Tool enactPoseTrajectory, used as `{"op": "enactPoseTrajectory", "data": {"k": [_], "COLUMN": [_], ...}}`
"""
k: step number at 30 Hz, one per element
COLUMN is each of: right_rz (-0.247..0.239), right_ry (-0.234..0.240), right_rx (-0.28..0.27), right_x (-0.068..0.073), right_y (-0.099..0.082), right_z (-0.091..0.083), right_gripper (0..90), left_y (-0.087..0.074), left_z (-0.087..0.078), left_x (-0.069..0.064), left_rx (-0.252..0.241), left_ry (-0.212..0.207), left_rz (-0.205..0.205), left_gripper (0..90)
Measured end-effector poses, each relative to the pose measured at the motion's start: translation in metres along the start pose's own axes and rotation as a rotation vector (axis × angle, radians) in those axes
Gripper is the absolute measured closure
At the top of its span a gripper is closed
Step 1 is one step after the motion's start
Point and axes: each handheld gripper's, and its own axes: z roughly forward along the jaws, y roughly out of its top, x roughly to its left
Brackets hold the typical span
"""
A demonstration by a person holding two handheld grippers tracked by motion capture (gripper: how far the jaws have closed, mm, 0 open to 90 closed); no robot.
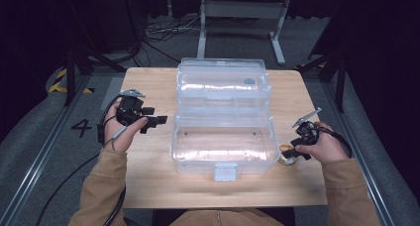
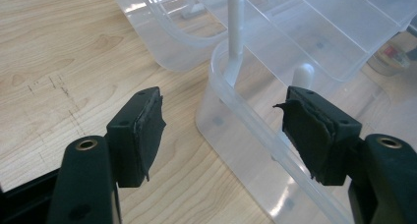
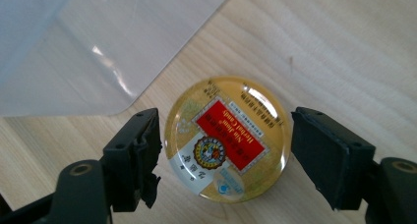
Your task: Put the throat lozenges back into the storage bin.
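A clear plastic box (image 1: 224, 159) stands open in the middle of the wooden table, its lid (image 1: 223, 82) laid back on the far side. Just right of the box's near corner lies a round gold tin (image 1: 286, 155) with a red label (image 3: 231, 135). My right gripper (image 3: 226, 153) points down over the tin, open, one jaw on each side, with a gap between each pad and the tin. My left gripper (image 1: 157, 122) is held left of the box, open, with nothing between its fingers. In the left gripper view its jaws (image 2: 221, 135) face the box's rim (image 2: 246, 116).
The table (image 1: 148, 181) has bare wood at the left and along the front edge. A corner of the box (image 3: 98, 47) lies close beside the tin. Behind the table, on the floor, are a white frame (image 1: 242, 10) and loose cables (image 1: 163, 32).
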Motion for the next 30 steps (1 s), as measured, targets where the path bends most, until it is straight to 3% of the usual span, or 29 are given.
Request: {"op": "enactPoseTrajectory", "data": {"k": [6, 11, 18, 30], "right_rz": [0.011, -0.016, -0.039, -0.047], "right_ry": [-0.017, -0.040, -0.026, -0.060], "right_rx": [0.018, 0.039, 0.083, 0.120], "right_x": [0.000, -0.001, 0.002, 0.005], "right_y": [-0.001, 0.000, 0.001, 0.003], "right_z": [0.004, 0.006, 0.013, 0.023], "right_gripper": [22.2, 20.1, 19.9, 19.3], "left_y": [-0.001, -0.001, -0.002, -0.002], "left_z": [0.002, 0.002, 0.003, 0.006], "left_x": [0.002, 0.002, 0.003, 0.004], "left_rx": [0.007, 0.009, 0.016, 0.023], "left_ry": [-0.002, -0.003, -0.004, -0.008], "left_rz": [-0.008, -0.012, -0.014, -0.014], "left_gripper": [32.5, 32.4, 32.3, 32.2]}}
